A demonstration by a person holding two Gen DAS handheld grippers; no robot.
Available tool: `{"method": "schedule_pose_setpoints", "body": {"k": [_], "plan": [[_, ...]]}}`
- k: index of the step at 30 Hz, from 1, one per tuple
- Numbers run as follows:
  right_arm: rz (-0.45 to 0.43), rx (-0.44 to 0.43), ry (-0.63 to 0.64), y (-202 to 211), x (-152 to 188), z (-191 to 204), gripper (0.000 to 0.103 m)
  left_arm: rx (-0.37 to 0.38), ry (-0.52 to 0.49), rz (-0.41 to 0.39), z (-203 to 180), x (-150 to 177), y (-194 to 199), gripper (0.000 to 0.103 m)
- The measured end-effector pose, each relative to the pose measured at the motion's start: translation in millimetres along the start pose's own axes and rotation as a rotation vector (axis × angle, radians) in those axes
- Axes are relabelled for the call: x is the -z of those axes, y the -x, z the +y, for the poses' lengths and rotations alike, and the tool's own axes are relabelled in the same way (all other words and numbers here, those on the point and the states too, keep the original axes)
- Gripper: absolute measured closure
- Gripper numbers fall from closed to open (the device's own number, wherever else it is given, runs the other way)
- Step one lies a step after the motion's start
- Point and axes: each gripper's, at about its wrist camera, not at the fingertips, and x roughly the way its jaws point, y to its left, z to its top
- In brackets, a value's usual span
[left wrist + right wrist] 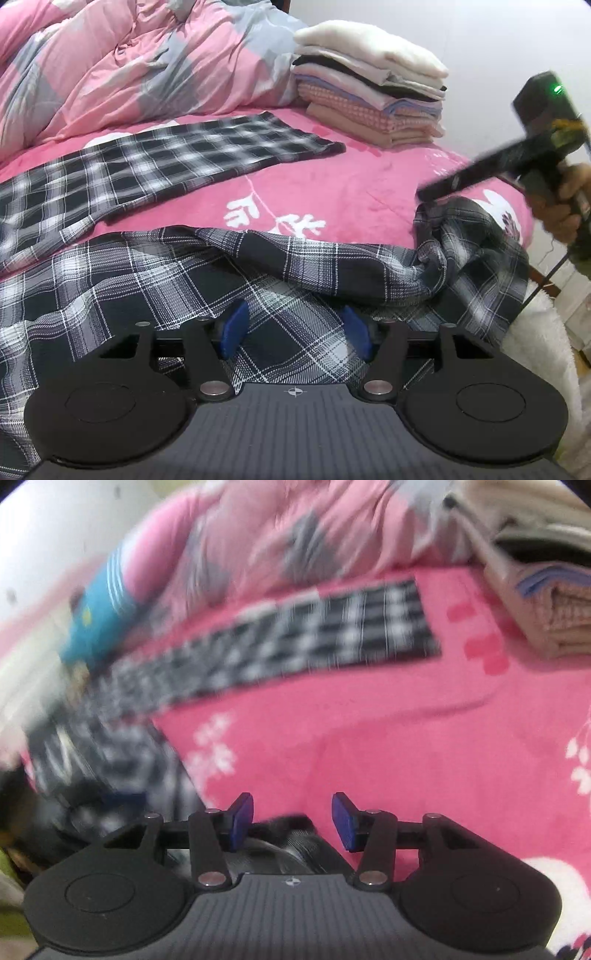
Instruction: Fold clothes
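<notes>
Both grippers tilt down over the bed point(332, 184). Left gripper point(295, 332) fingers spread, plaid garment point(184, 277) between them, its length crosswise. Right gripper point(291, 821) fingers apart, empty.

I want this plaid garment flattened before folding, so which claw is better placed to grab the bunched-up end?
Right. The right claw hangs open just above the bunched end of the plaid garment. The left claw, also open, sits over the garment's near flat part, well away from that bunch.
</notes>
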Motion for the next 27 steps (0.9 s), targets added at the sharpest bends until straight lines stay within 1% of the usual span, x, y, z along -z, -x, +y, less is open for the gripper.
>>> {"method": "schedule_pose_setpoints", "body": {"k": [1, 6, 8, 9, 10, 11, 13, 15, 18, 21, 24, 26, 27], "plan": [[0.026, 0.014, 0.027, -7, 2, 1, 0.055, 0.000, 0.001, 0.001, 0, 0, 0, 0.045], [0.019, -0.008, 0.073, 4, 16, 6, 0.056, -0.005, 0.005, 0.002, -1, -1, 0, 0.045], [0.030, -0.006, 0.102, 5, 20, 8, 0.057, -0.011, 0.006, 0.003, -1, -1, -1, 0.045], [0.037, -0.004, 0.123, 4, 22, 11, 0.063, -0.014, 0.008, 0.004, -1, -2, -1, 0.045], [0.021, 0.016, 0.153, 2, 24, 16, 0.069, -0.017, 0.013, 0.005, -1, -3, -1, 0.045], [0.005, 0.036, 0.183, 0, 26, 21, 0.092, -0.020, 0.022, 0.007, -1, -4, -2, 0.045], [-0.052, 0.075, 0.209, 6, 29, 25, 0.094, -0.026, 0.046, 0.008, 0, -8, -2, 0.045], [-0.149, 0.104, 0.219, 17, 28, 27, 0.095, -0.038, 0.058, 0.009, 2, -13, -4, 0.045], [-0.302, 0.120, 0.167, 39, 19, 16, 0.095, -0.079, 0.049, 0.007, 2, -21, -9, 0.045], [-0.407, 0.151, 0.116, 49, 11, -1, 0.095, -0.117, 0.052, 0.000, 5, -30, -16, 0.045], [-0.478, 0.158, 0.049, 50, 6, -23, 0.096, -0.157, 0.063, 0.001, 9, -35, -24, 0.045], [-0.502, 0.159, 0.006, 44, 7, -36, 0.096, -0.171, 0.075, 0.005, 12, -36, -28, 0.045], [-0.495, 0.170, -0.025, 38, 9, -44, 0.096, -0.176, 0.077, 0.004, 13, -36, -28, 0.045]]}}
